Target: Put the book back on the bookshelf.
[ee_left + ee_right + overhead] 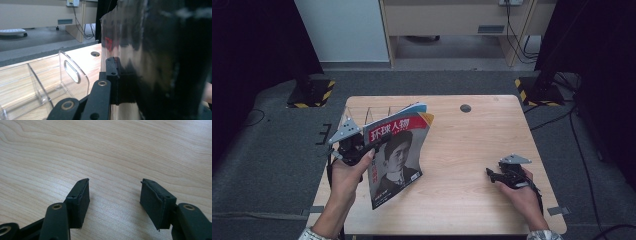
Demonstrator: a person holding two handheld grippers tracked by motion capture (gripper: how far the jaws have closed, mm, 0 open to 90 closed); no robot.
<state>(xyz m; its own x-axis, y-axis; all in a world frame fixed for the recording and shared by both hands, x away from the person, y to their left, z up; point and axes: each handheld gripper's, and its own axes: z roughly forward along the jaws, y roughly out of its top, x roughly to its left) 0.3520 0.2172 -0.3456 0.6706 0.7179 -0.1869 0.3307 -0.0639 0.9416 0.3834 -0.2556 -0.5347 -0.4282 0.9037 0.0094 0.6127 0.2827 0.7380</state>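
Note:
A magazine (398, 155) with a red title band and a portrait on its cover is held tilted up over the left half of the wooden table (472, 140). My left gripper (371, 144) is shut on its left edge. In the left gripper view the glossy dark cover (155, 62) rises just beyond the black jaw pad (112, 72). My right gripper (490, 173) rests low over the table at the right, open. Its two pads (81, 200) stand wide apart with bare wood between them.
A clear acrylic rack with dividers (50, 82) stands on the table's left rear part, behind the magazine (377, 111). A round cable hole (465, 108) sits near the far edge. Stand bases with hazard stripes (312, 92) flank the table on the floor.

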